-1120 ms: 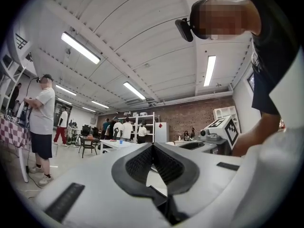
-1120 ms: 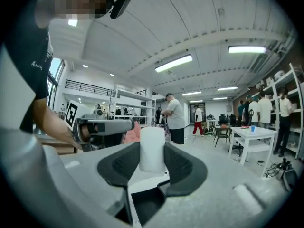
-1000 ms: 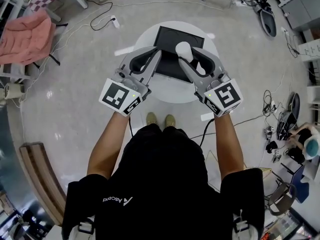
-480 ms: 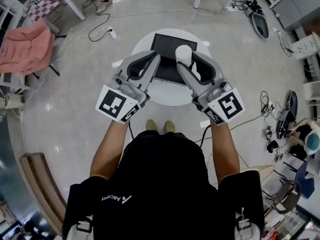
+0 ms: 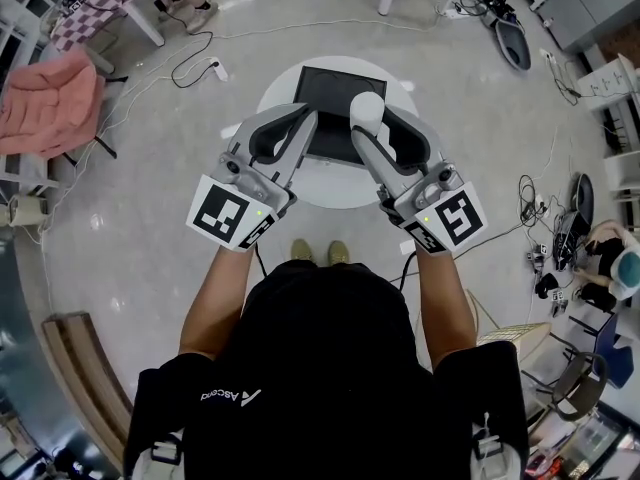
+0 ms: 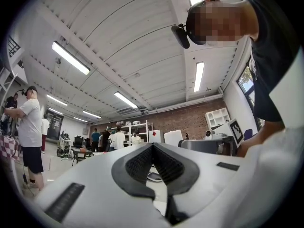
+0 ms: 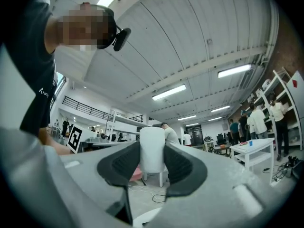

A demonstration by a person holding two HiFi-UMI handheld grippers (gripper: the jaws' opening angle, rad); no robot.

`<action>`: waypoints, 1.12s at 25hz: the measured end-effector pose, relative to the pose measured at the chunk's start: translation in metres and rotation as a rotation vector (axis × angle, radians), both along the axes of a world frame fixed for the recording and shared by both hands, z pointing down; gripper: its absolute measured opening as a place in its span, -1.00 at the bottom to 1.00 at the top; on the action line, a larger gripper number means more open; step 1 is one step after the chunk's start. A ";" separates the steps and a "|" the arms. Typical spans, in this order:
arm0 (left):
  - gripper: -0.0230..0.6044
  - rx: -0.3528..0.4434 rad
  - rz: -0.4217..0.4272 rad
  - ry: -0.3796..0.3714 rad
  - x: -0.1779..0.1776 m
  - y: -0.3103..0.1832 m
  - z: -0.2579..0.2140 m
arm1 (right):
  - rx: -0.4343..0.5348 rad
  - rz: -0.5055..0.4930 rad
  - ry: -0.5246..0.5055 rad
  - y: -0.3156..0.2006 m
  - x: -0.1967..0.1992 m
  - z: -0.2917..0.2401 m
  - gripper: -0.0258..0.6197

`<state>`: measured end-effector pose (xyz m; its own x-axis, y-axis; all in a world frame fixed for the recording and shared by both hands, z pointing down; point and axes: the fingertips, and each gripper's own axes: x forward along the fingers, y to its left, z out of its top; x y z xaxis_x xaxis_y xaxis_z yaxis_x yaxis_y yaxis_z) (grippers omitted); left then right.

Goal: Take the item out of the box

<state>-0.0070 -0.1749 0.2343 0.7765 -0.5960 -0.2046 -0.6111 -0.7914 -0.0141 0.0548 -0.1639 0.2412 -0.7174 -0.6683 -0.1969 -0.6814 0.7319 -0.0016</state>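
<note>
One white item [image 7: 152, 148] stands upright, clamped between the pads of the right gripper [image 7: 152, 167], above the box [image 5: 325, 93]; the left gripper [image 6: 153, 148], jaws together and empty, hangs alongside.

grey floor [image 5: 150, 218], pink chair [image 5: 50, 93], brick wall [image 6: 187, 120]

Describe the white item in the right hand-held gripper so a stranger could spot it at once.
Find the round white table before the person, with a dark box on it. Over the box's right part, the right hand-held gripper clamps a white cylinder with a rounded top. The left hand-held gripper beside it is shut on nothing.
</note>
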 end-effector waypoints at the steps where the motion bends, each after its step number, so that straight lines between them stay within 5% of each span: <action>1: -0.93 0.003 0.001 -0.002 0.000 0.001 0.000 | 0.000 0.003 -0.002 0.000 0.000 0.000 -0.41; 28: -0.93 0.003 -0.019 -0.008 0.006 0.008 0.003 | -0.001 -0.007 0.001 0.010 0.005 0.009 -0.42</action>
